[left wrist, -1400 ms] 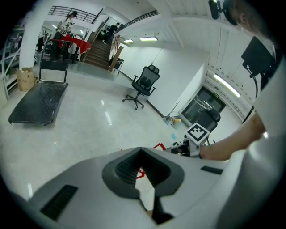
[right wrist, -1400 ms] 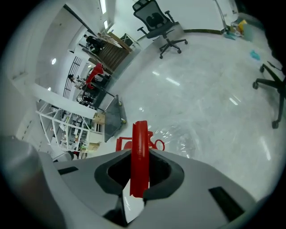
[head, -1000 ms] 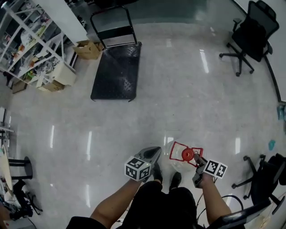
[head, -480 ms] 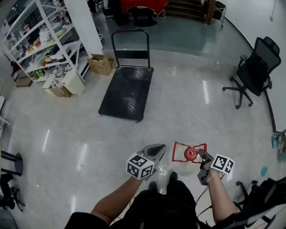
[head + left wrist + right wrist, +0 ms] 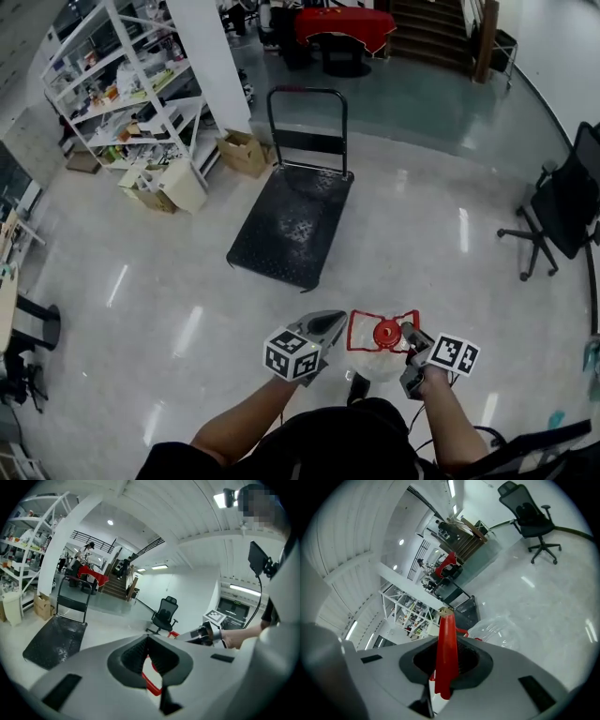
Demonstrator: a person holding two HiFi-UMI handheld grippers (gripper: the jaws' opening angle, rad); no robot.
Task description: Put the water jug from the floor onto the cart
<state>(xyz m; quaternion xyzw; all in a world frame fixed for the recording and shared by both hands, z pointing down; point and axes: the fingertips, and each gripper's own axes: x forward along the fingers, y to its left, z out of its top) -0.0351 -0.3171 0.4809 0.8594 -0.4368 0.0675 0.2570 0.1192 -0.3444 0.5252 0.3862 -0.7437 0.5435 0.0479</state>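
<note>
- Two grippers show in the head view. The left gripper (image 5: 333, 322) and the right gripper (image 5: 411, 336) meet the top of the water jug (image 5: 377, 362) from either side.
- The jug hangs between them just ahead of the person's body, and a shoe shows beneath it. It looks to be clear of the floor (image 5: 141, 272).
- The cart (image 5: 295, 223) stands well apart, farther ahead, with its push bar at the far end.
- Left gripper view: the jaws are closed down on the red handle (image 5: 151, 684), with a strip of it pinched between the pads. The right gripper shows across at the right, and the cart lies far off to the left.
- Right gripper view: the jaws are clamped on another bar of the same handle, which runs up between the pads. The jug's clear body lies just beyond, and the cart is farther on.
- Step in hand, as I judge it: the carry. The jug is lifted but not yet on the cart.
- Next move, as I judge it: close the gap to the cart while holding both grips firm and level so the jug neither swings nor slips.
- After that, lower the jug upright onto the deck with its base flat, and only then let the jaws go.
</note>
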